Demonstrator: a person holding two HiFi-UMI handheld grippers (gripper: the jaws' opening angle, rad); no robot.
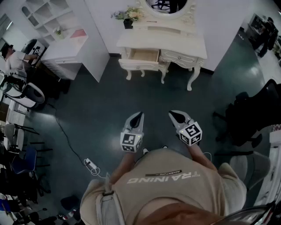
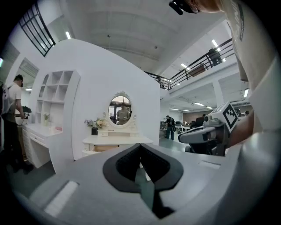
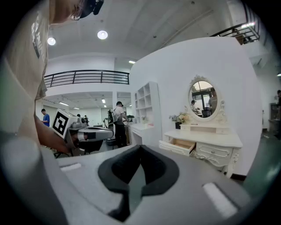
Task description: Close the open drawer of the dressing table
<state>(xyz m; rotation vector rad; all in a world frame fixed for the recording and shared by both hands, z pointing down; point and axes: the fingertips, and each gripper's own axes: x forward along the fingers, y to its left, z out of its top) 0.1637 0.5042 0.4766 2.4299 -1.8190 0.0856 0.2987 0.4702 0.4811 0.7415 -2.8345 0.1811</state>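
From the head view, the mirror (image 1: pixel 169 5) is cut off by the top edge, and the person's own chest hides the floor close in. The dressing table (image 1: pixel 162 41) stands against the white wall, well apart from both tools, with its left drawer (image 1: pixel 142 56) pulled out and showing a bare wooden bottom. The left gripper (image 1: pixel 139 115) and right gripper (image 1: pixel 172 114) are held side by side over the dark green floor (image 1: pixel 109 101), tips pinched together, nothing in either. A cable and power strip (image 1: pixel 90 165) lie on the floor to the left, and a white shelf unit (image 1: pixel 48 17) stands beyond.

In the left gripper view, the jaws meet at their tips and hold nothing. The gripper's grey body covers most of the drawer; only a wooden sliver (image 2: pixel 105 148) shows under the tabletop. Faces in the oval mirror are too small to read.

In the right gripper view, the jaws are likewise closed on nothing. The drawer (image 3: pixel 182 145) is plainly open, far off, beneath the ornate white top. A mezzanine railing (image 3: pixel 88 77) runs behind.
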